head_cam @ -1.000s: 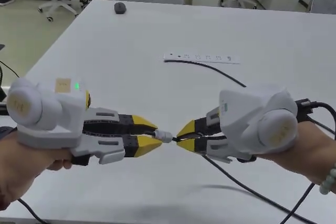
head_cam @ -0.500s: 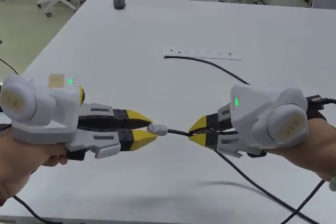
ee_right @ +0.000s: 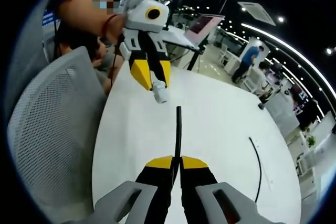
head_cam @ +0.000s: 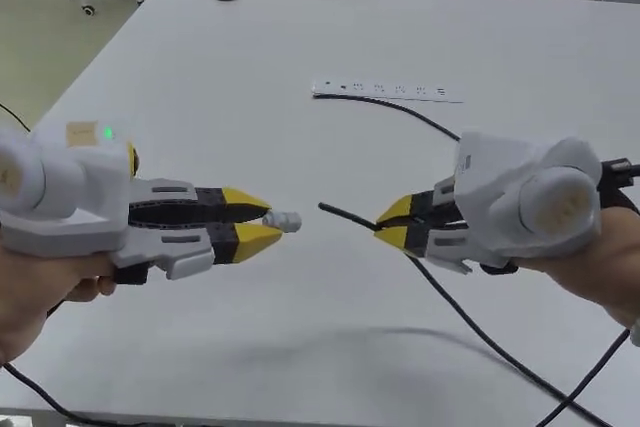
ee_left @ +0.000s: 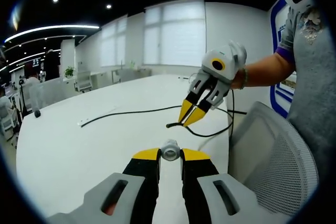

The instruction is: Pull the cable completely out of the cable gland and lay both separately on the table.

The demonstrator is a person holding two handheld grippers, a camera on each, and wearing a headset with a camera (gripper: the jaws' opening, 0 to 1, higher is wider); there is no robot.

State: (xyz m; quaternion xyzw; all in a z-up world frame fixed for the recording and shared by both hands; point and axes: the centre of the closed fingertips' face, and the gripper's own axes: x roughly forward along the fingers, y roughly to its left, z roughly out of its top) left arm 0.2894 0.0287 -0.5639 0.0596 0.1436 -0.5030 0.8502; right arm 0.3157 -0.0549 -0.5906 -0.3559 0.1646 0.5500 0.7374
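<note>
Above the white counter (head_cam: 250, 67), the left hand-held gripper (head_cam: 268, 225) and the right hand-held gripper (head_cam: 385, 225) are being held tip toward tip, apart. The black cable (head_cam: 345, 215) is being pinched between the right one's pressed-together jaws, its free end jutting ahead toward the left one. The small grey cable gland (head_cam: 283, 221) is being clamped at the left one's tips, clear of the cable's end.

Head view: looking down and forward, close above left tool (head_cam: 262, 226) and right tool (head_cam: 385, 225). Gripper views: facing each other, sharing the surface (head_cam: 300, 147) between both tips.
</note>
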